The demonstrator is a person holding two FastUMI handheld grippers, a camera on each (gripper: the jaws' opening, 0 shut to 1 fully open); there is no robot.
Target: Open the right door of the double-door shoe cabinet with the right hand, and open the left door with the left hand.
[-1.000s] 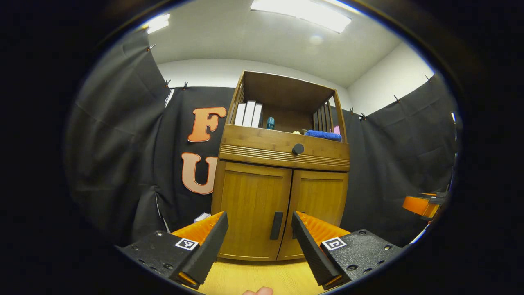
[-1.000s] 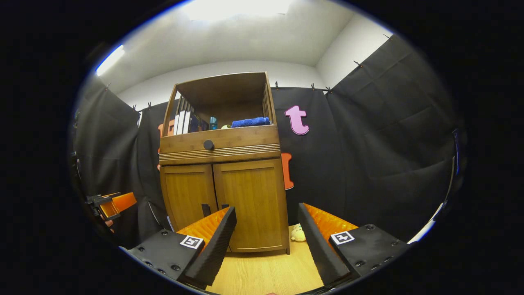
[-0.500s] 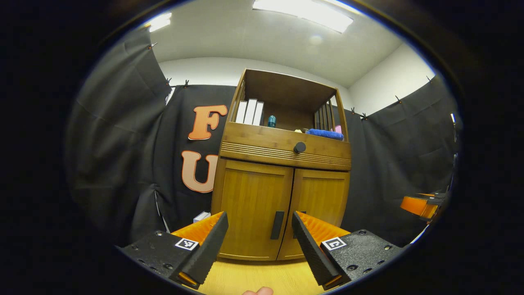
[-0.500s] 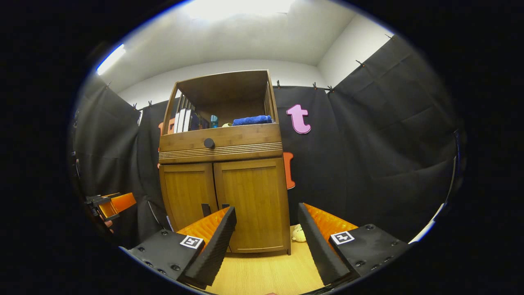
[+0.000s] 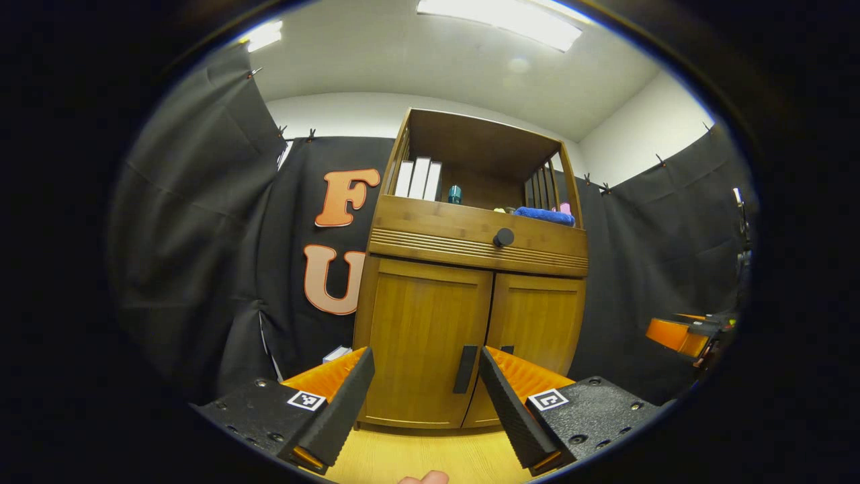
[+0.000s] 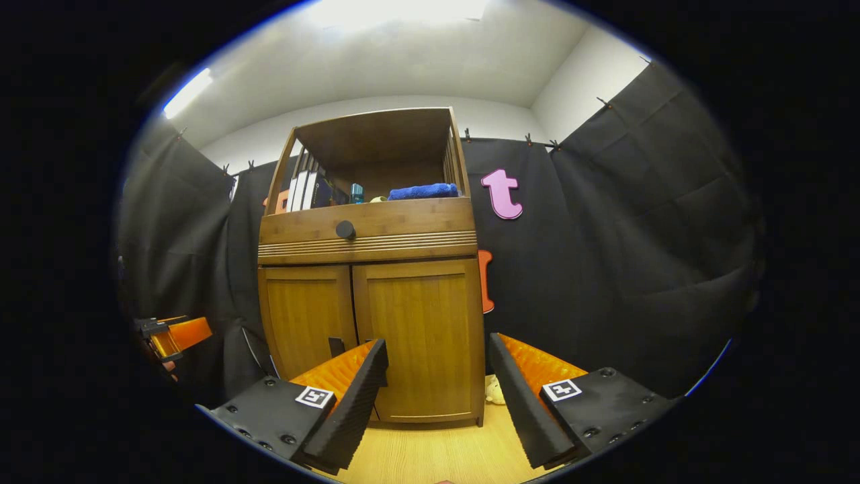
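Facing the closed shoe cabinet (image 5: 470, 323), both tools, left tool (image 5: 426, 403) and right tool (image 6: 437, 403), wide, empty.

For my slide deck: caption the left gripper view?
Open left claw faces the shoe cabinet's closed double doors.

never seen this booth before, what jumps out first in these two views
The wooden shoe cabinet stands dead ahead, both doors shut, with a blue towel and upright books on its open top shelf. Low in each view, an open gripper frames it: the left gripper and the right gripper.
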